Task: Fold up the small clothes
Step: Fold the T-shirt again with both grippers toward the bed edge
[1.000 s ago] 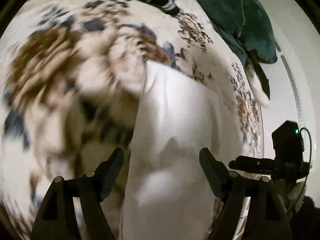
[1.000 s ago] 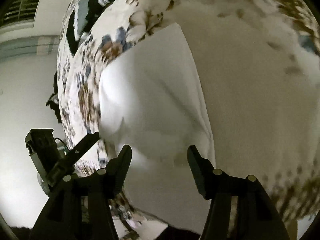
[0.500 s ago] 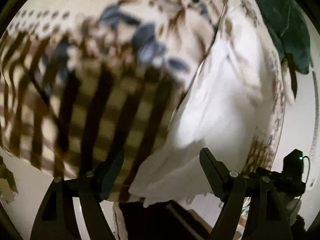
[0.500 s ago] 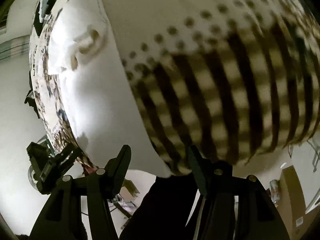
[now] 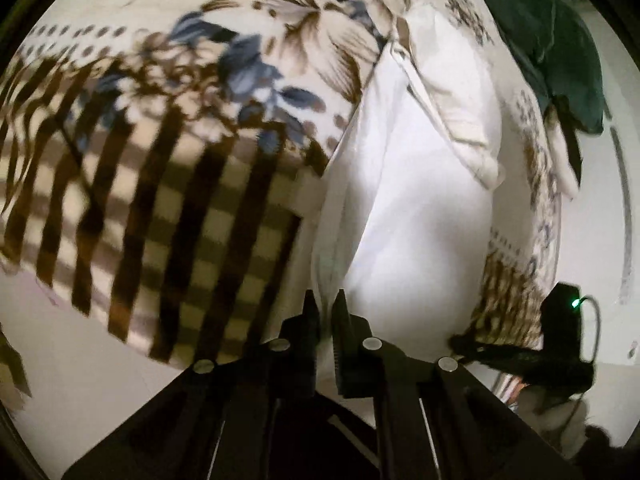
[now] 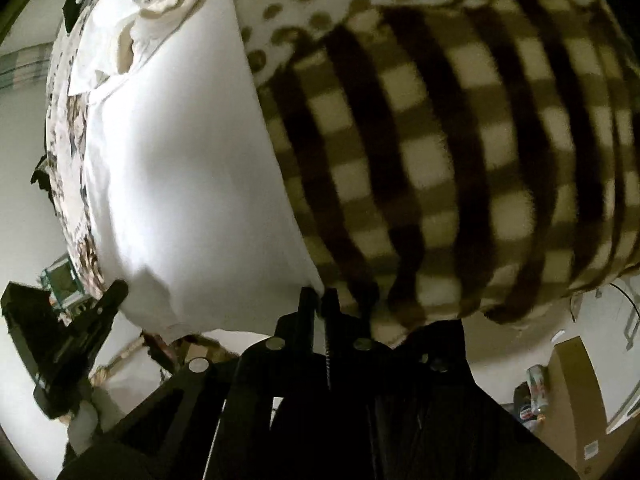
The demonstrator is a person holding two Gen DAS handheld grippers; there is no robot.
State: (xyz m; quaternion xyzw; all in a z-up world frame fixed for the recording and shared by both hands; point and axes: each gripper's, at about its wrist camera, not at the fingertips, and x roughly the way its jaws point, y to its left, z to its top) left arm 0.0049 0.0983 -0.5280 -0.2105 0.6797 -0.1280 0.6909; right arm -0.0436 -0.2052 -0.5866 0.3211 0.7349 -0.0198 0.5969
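While both grippers point forward along the bed, each has its jaws pressed together on the near hem of the white garment (image 5: 420, 208). The left gripper (image 5: 325, 300) pinches a bunched fold at the garment's left hem corner, and the right gripper (image 6: 318, 294) pinches the right hem corner, right at the near edge of the blanket (image 6: 440, 152).

The garment lies lengthwise on the blanket, hem hanging at the near edge and its other end toward the far edge (the cloth between the two pinched corners looks smooth, with a soft crease).

Only the left view shows the blanket's floral print (image 5: 256, 64) beyond the checked border, a dark green cloth (image 5: 560, 52) at the far right corner of the bed, and the sleeve folded across the garment. It also catches the right gripper from the side, at the right edge of the frame.

Only the right view shows the garment's collar end (image 6: 160, 12) with its folded placket, the left gripper as a dark shape at the lower left, and a cardboard box (image 6: 576, 400) and a can (image 6: 536, 384) on the floor at the lower right.
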